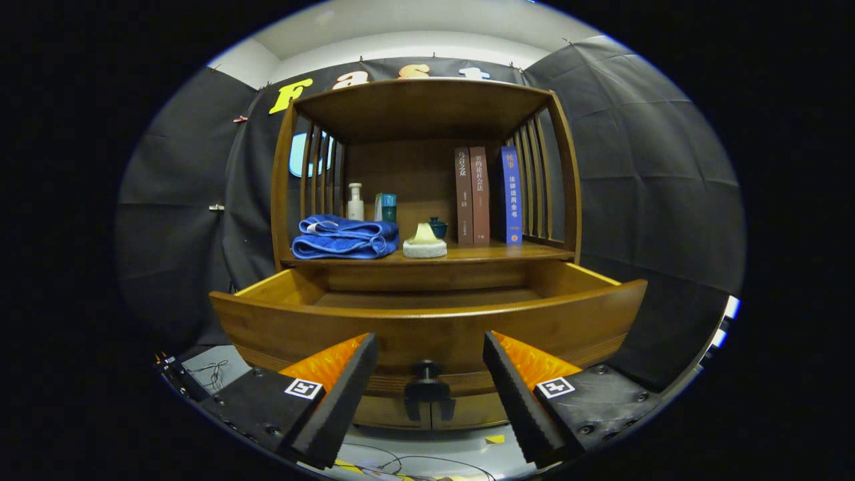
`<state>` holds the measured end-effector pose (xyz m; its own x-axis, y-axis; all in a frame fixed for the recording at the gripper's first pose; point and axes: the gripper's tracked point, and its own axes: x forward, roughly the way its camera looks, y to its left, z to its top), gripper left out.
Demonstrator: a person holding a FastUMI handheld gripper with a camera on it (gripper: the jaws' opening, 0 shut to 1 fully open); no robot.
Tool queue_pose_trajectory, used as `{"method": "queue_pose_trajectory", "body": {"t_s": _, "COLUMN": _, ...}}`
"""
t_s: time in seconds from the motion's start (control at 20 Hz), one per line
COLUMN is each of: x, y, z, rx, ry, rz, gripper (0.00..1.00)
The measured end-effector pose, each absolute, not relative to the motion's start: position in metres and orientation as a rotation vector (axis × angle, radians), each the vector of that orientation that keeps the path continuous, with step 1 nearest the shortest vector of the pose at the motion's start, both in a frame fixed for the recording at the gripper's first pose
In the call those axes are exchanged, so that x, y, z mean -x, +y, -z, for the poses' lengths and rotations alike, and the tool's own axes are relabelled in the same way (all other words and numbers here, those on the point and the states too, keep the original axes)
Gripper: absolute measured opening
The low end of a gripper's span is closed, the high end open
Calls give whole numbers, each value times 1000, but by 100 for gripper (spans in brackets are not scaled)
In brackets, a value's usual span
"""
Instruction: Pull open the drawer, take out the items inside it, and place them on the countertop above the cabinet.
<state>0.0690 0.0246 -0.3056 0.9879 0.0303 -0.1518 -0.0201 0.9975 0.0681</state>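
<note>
gripper (427, 364) fingers spread apart, gripping nothing; black drawer knob (426, 369) between them, wooden drawer (427, 321) pulled open just ahead; folded blue towel (344, 237) on countertop (521, 252) beyond

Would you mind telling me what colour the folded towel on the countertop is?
The folded towel is blue, seen best in the gripper view.

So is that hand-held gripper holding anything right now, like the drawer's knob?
Nothing is held. The hand-held gripper is open, its fingers standing apart on either side of the drawer's dark knob without touching it.
</note>
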Motion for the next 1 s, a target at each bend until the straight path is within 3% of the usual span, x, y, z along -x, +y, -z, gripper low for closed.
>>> {"method": "queue_pose_trajectory", "body": {"t_s": 0.4, "x": -88, "y": 29, "z": 346, "rx": -67, "ry": 209, "rz": -39, "gripper": 100}}
{"method": "queue_pose_trajectory", "body": {"t_s": 1.0, "x": -115, "y": 33, "z": 332, "rx": -97, "ry": 176, "rz": -29, "gripper": 100}}
